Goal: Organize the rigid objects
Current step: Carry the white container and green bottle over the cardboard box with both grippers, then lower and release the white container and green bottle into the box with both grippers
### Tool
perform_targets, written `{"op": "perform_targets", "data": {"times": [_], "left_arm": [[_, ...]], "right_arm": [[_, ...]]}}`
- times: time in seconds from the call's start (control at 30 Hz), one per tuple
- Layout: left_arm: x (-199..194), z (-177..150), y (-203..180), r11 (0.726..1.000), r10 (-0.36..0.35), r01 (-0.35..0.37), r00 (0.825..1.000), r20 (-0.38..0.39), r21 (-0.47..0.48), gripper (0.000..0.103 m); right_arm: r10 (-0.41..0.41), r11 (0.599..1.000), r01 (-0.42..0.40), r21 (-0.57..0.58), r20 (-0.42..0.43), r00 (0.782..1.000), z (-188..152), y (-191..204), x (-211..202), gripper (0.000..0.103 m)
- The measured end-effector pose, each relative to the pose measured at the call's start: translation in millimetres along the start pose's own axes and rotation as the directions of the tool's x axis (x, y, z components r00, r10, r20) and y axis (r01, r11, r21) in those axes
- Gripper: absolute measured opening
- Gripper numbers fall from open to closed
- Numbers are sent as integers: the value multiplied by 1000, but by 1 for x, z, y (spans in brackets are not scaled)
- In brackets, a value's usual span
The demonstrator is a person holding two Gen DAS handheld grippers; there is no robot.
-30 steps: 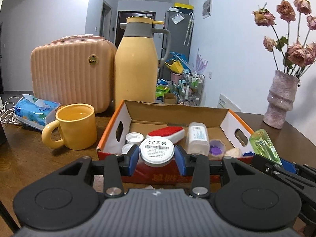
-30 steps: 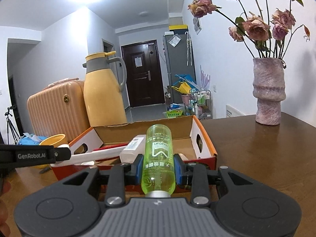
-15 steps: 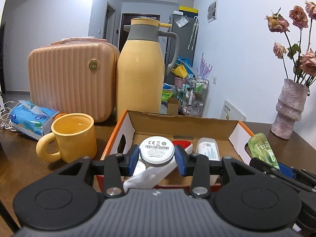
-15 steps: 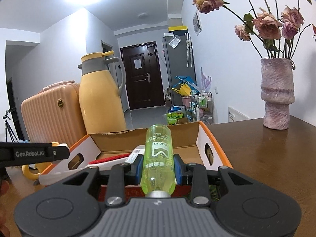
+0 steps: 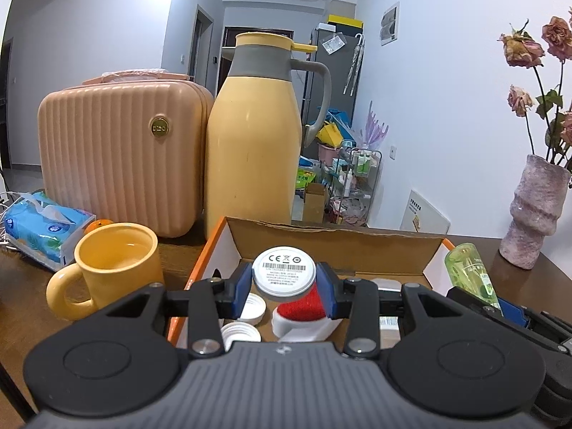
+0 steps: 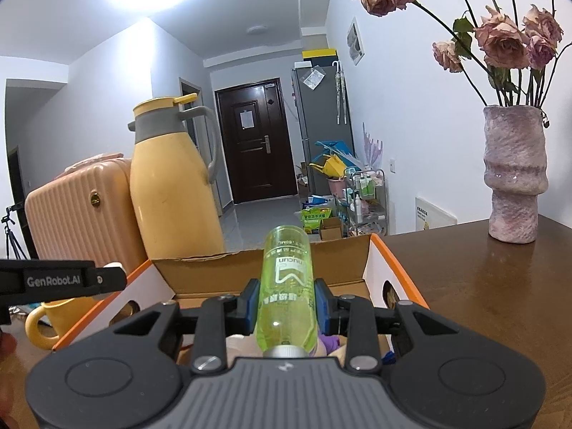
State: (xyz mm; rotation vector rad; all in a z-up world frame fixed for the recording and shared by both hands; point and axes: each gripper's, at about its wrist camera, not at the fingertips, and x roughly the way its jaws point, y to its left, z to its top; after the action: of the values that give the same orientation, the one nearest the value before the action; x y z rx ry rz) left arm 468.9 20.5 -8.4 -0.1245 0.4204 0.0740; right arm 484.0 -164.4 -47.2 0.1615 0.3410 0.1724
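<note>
My left gripper (image 5: pixel 284 279) is shut on a round white disc (image 5: pixel 284 270) with a barcode label, held over the open cardboard box (image 5: pixel 336 239). Below it in the box lie white caps (image 5: pixel 240 332) and a red-and-white brush (image 5: pixel 304 312). My right gripper (image 6: pixel 286 302) is shut on a clear green bottle (image 6: pixel 287 286), cap end toward me, above the same box (image 6: pixel 257 268). That bottle (image 5: pixel 470 270) and the right gripper show at the right edge of the left wrist view. The left gripper's black arm (image 6: pixel 60 280) crosses the left of the right wrist view.
A yellow mug (image 5: pixel 107 268) stands left of the box, with a tissue pack (image 5: pixel 43 228) beyond it. A peach case (image 5: pixel 118 150) and a yellow thermos jug (image 5: pixel 254 143) stand behind the box. A pink vase (image 6: pixel 514 175) with dried roses sits on the brown table at right.
Both grippers have moved forward over the box, still holding the disc and the bottle. The box's contents have slid lower in both views and the jug looks nearer.
</note>
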Motion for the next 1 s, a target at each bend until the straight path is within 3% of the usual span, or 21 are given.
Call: {"op": "perform_targets", "data": {"times": [0.7,0.73,0.77,0.8,0.83,0.87,0.93,0.97,1.0], "left_arm": [[50,18,6,998,49,-52,997,-68,-37,40],[52,18,6,998,49,-52,996,-71,-39,41],[54,18,7,998,49,-52,996,-74,-38,51],[55,19,8,999,38,-41,996,-79,-33,69],[55,19,8,999,21,-24,996,-84,-29,78],[55,19,8,999,15,-18,996,-86,-30,86],[50,19,8,999,31,-34,997,-64,-35,96],[47,20,9,999,32,-34,998,-48,-36,103],[45,21,9,999,33,-35,999,-37,-36,103]], "right_arm": [[-52,999,53,8,-76,996,9,-4,55,31],[-51,999,52,10,-91,995,9,-5,56,32],[-52,998,53,14,-105,993,8,-6,58,32],[-56,998,58,16,-105,993,8,-6,57,35],[-62,998,64,16,-105,993,9,-6,56,50],[-71,997,73,16,-101,992,9,-6,54,72],[-94,995,96,20,-73,993,11,-7,48,92],[-105,994,106,19,-60,993,11,-7,46,96],[-112,993,114,20,-56,992,12,-7,46,97]]}}
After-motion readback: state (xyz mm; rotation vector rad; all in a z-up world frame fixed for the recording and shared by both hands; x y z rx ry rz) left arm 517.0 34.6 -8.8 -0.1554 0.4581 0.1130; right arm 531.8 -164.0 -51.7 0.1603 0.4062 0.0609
